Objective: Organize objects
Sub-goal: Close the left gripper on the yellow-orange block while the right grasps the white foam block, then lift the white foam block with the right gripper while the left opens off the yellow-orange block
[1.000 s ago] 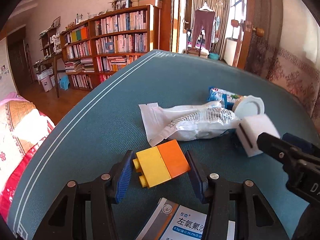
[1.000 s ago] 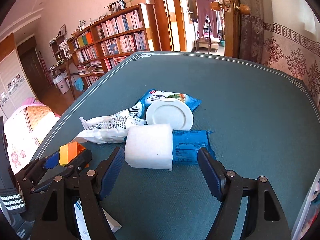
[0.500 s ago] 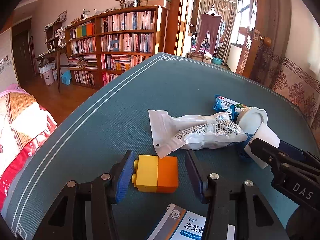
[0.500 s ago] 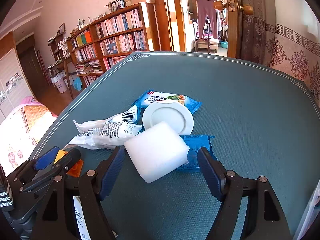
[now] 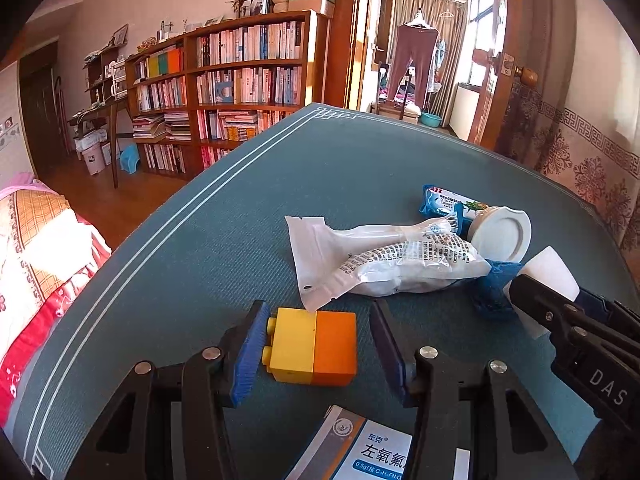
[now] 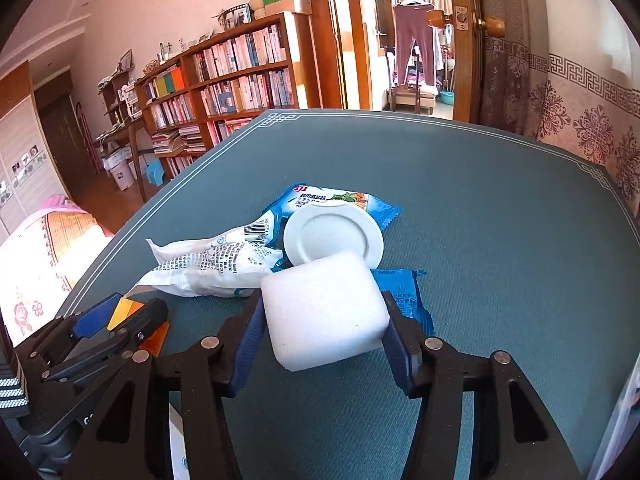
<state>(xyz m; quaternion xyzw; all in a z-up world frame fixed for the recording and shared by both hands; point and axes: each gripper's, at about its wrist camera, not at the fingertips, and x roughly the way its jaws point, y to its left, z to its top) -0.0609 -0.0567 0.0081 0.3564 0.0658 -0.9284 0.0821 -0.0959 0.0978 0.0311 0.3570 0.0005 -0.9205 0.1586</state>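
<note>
R gripper (image 6: 322, 322): jaws closing on the white foam block (image 6: 324, 312); both blue pads look to be touching its sides, block sits skewed betw. them, one corner toward cam.
L gripper (image 5: 316, 348): jaws apart around the yellow/orange toy brick (image 5: 314, 346); L pad just beside the yellow studs, clear gap on the orange side. Not gripping; brick rests on the green table mat (image 5: 224, 240).
Risk 1: foam is soft + held on the skew, so squeeze may deform it or let it twist/pop out on lift. Judgement only.
Risk 2: foam lies against the white saucer (image 6: 334, 236) rim and over the blue snack wrapper (image 6: 404, 292); a dragged lift could nudge either.
Risk 3: the two grippers are near each other; R tip shows at right of L view, so a sideways swing could knock arms or the white plastic pouch (image 5: 384, 262).
Risk 4: brick has a pouch corner just beside it; closing off-centre could skid the brick or catch the pouch.
Containers: no bin/box/tray for sorting visible in either view. Saucer looks to hold nothing, lies tilted on a blue cracker packet (image 6: 332, 198).
Pouch: sealed, contents unclear.
Medicine box (image 5: 372, 448): closed carton under L gripper, near edge of view.
</note>
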